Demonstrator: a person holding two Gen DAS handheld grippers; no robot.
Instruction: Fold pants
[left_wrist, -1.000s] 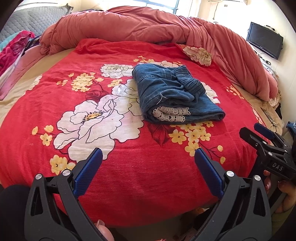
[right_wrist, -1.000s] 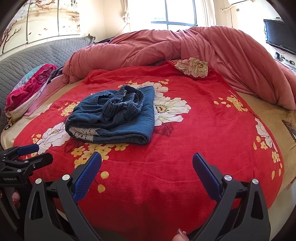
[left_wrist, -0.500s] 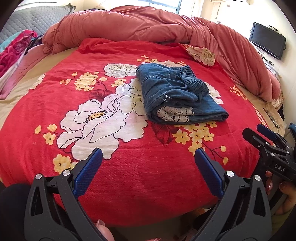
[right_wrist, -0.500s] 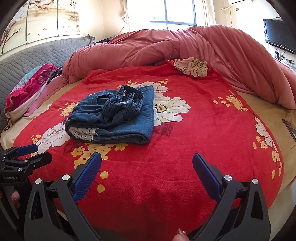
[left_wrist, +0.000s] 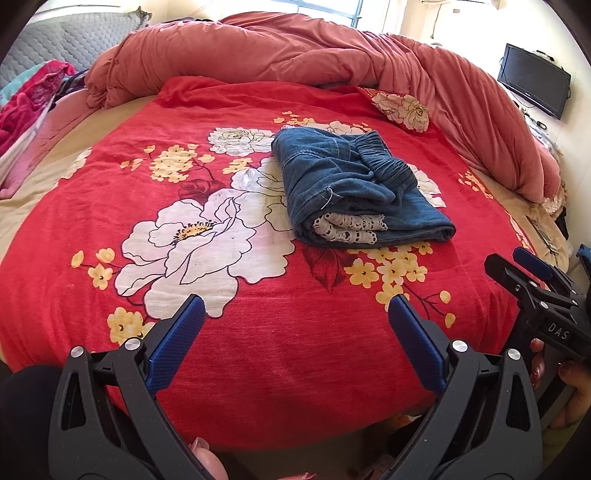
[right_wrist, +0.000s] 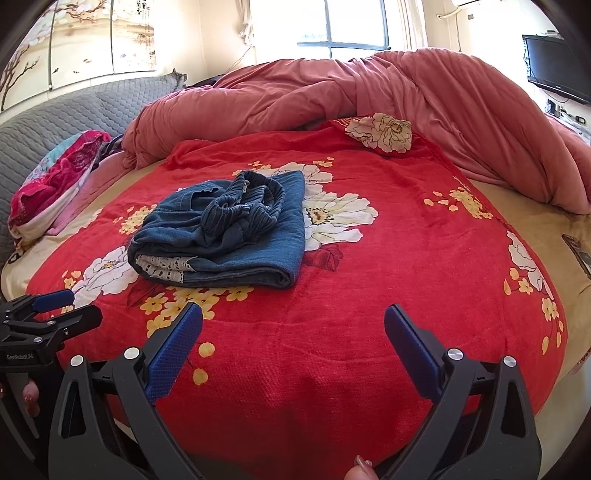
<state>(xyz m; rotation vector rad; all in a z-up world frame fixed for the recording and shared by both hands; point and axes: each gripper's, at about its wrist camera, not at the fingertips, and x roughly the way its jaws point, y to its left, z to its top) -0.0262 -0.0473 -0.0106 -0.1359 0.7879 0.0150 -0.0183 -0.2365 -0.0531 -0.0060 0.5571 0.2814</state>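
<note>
Well beyond both wide, empty jaws, folded pants (left_wrist: 354, 188) on the red blanket (left_wrist: 258, 350).

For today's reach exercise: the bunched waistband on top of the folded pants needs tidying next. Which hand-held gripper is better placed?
Probably the left hand-held gripper: the pants lie nearly straight ahead of it, but off to the side of the right hand-held gripper. Both are open.

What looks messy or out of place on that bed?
The pants are folded, but the elastic waistband sits bunched and rumpled on top, and lace trim pokes out at the near edge. Both grippers are open and clear of them.
</note>
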